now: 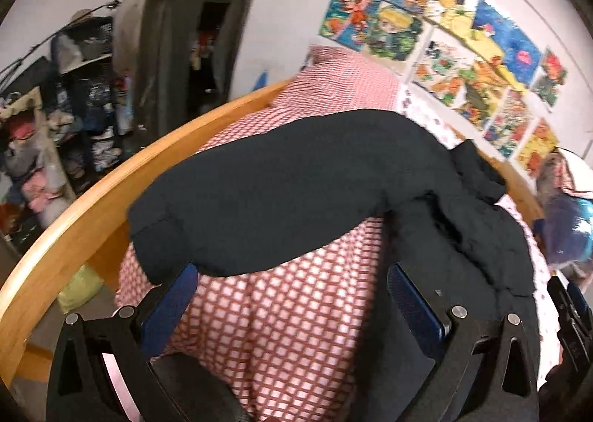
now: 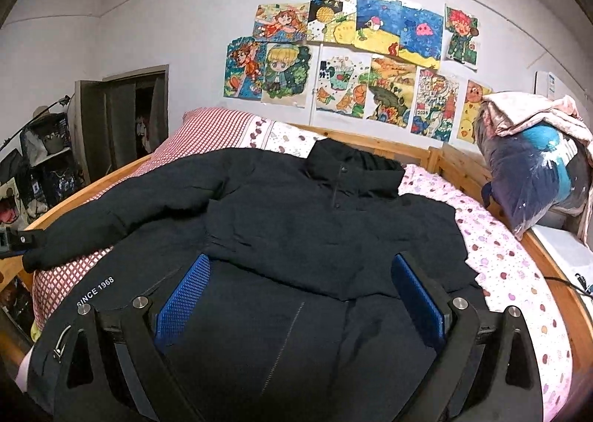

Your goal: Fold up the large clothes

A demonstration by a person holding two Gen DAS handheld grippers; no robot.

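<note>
A large black padded jacket [image 2: 315, 222] lies front up on the bed, hood toward the wall. Its right sleeve is folded across the chest. Its left sleeve [image 1: 259, 199] stretches out over the red checked quilt [image 1: 296, 329], cuff near the bed's left rail. My left gripper [image 1: 292, 296] is open and empty, just short of that sleeve, its left finger by the cuff. It shows at the left edge of the right wrist view [image 2: 15, 236]. My right gripper [image 2: 302, 288] is open and empty above the jacket's lower front.
The bed has a wooden rail [image 1: 92, 207] on the left and a wooden headboard [image 2: 407, 151]. A dotted pink sheet [image 2: 511, 266] lies right of the jacket. A bagged bundle of bedding [image 2: 537, 177] sits at the right. Cluttered shelves [image 1: 55, 118] stand beyond the left rail.
</note>
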